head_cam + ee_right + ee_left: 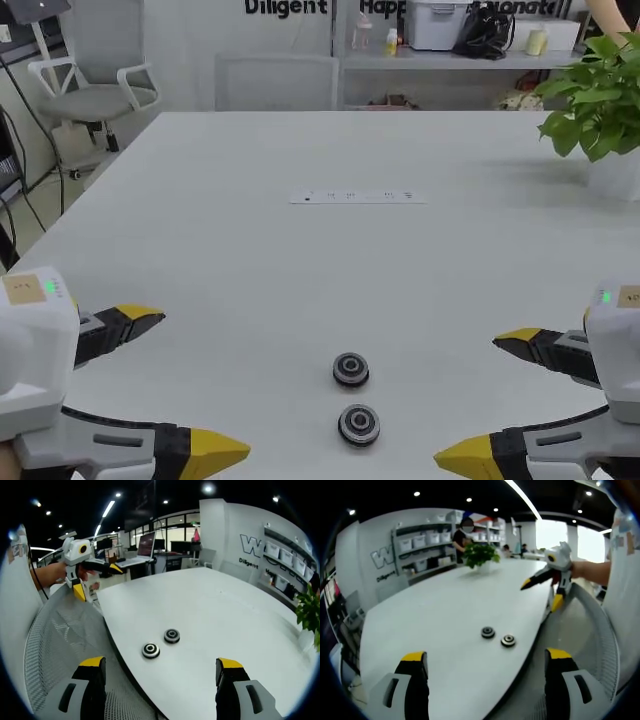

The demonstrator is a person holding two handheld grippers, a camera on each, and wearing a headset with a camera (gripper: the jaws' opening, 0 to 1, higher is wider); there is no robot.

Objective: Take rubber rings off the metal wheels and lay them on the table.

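Note:
Two small metal wheels with black rubber rings lie flat on the white table point(300, 260) near its front edge. The farther wheel point(350, 369) point(488, 632) point(172, 635) and the nearer wheel point(359, 424) point(508, 640) point(150, 650) sit close together without touching. My left gripper point(200, 387) point(485, 656) point(100, 584) is open, left of the wheels, with nothing between its jaws. The right gripper point(467, 400) point(160, 662) point(539, 597) is open on the wheels' right, also holding nothing. Both grippers are well apart from the wheels.
A flush socket panel point(357, 196) sits mid-table. A potted plant point(595, 95) point(481, 556) stands at the far right edge. An office chair point(95, 90) and shelves are behind the table. A mesh chair seat point(65, 640) lies below the front edge.

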